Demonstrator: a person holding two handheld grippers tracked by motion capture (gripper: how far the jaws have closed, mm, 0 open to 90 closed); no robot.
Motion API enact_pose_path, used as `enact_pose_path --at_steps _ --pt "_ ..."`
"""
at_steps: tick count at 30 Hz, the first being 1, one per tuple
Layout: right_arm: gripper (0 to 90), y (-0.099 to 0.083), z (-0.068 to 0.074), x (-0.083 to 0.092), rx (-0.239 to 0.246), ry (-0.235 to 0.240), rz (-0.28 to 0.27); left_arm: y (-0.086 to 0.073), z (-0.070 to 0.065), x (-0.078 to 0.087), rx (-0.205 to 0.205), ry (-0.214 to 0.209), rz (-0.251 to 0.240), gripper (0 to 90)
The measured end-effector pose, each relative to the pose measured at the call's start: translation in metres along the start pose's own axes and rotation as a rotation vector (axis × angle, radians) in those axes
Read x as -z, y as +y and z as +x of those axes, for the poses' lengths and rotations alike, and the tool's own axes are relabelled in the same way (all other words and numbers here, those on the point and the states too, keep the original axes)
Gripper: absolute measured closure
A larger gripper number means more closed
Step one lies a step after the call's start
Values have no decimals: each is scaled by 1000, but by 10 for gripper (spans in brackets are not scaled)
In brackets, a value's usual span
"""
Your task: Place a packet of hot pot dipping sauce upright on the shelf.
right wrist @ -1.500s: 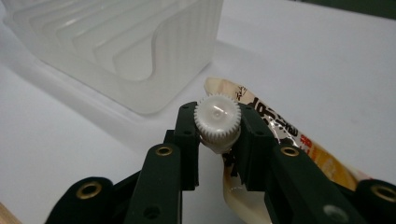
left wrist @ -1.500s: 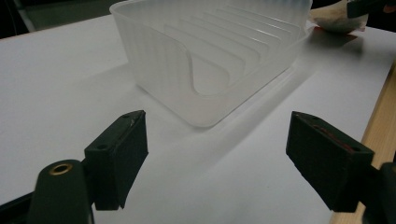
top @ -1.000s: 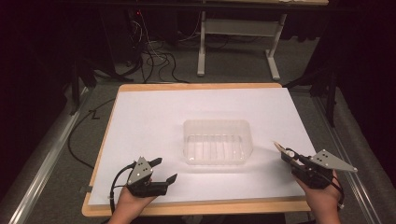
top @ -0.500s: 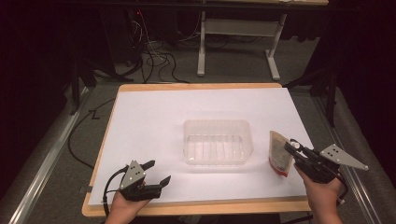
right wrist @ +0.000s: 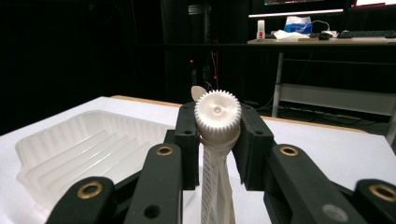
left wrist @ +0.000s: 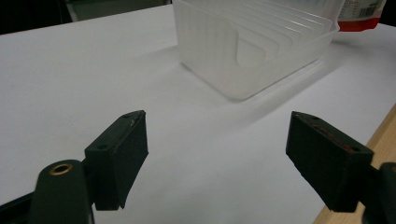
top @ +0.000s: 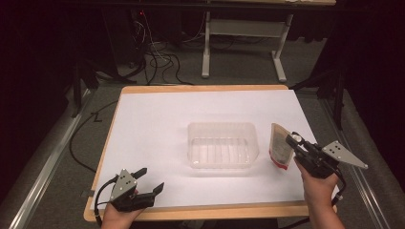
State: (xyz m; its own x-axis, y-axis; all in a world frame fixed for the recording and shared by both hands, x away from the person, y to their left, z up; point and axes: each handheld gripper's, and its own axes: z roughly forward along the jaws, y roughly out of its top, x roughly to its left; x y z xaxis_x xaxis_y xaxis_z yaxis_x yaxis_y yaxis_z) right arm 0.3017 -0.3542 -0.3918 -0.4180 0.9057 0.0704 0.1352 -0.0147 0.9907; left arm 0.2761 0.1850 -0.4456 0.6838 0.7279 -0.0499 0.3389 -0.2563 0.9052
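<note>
A pouch (top: pixel 280 145) with a red bottom edge hangs upright just right of a clear ribbed plastic tray (top: pixel 222 145) in the middle of the white sheet. My right gripper (top: pixel 292 139) is shut on the pouch's white ribbed cap (right wrist: pixel 217 113), and the pouch body (right wrist: pixel 212 186) dangles below the jaws. The tray (right wrist: pixel 84 149) lies to the left of that gripper (right wrist: pixel 217 122). My left gripper (top: pixel 151 179) hovers open at the front left of the board with nothing between its jaws. From the left gripper (left wrist: pixel 224 158), the tray (left wrist: pixel 252 46) is ahead, with the pouch (left wrist: pixel 359 14) behind it.
The white sheet (top: pixel 157 124) covers a wooden board whose front edge (top: pixel 215 212) is close to both hands. Beyond the board are cables (top: pixel 157 62) on the floor and a white desk frame (top: pixel 243 33). Dark surroundings close in on both sides.
The pouch, edge-on and tilted a second ago, now hangs upright with its face showing. My left gripper has drifted left and nearer the board's front edge, still open.
</note>
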Motion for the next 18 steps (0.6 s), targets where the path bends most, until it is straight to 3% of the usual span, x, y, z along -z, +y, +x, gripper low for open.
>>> enact_pose_path --at_steps 6,12,18 --pt "745 -6 -7 -6 -14 -3 1 -1 -1 0 -3 0 4 212" --pt "743 -14 -8 -5 -1 -8 37 2 -3 -3 -10 -13 2 212" --pt "732 -18 -10 6 -9 -34 35 6 -6 -8 -22 -33 -4 213"
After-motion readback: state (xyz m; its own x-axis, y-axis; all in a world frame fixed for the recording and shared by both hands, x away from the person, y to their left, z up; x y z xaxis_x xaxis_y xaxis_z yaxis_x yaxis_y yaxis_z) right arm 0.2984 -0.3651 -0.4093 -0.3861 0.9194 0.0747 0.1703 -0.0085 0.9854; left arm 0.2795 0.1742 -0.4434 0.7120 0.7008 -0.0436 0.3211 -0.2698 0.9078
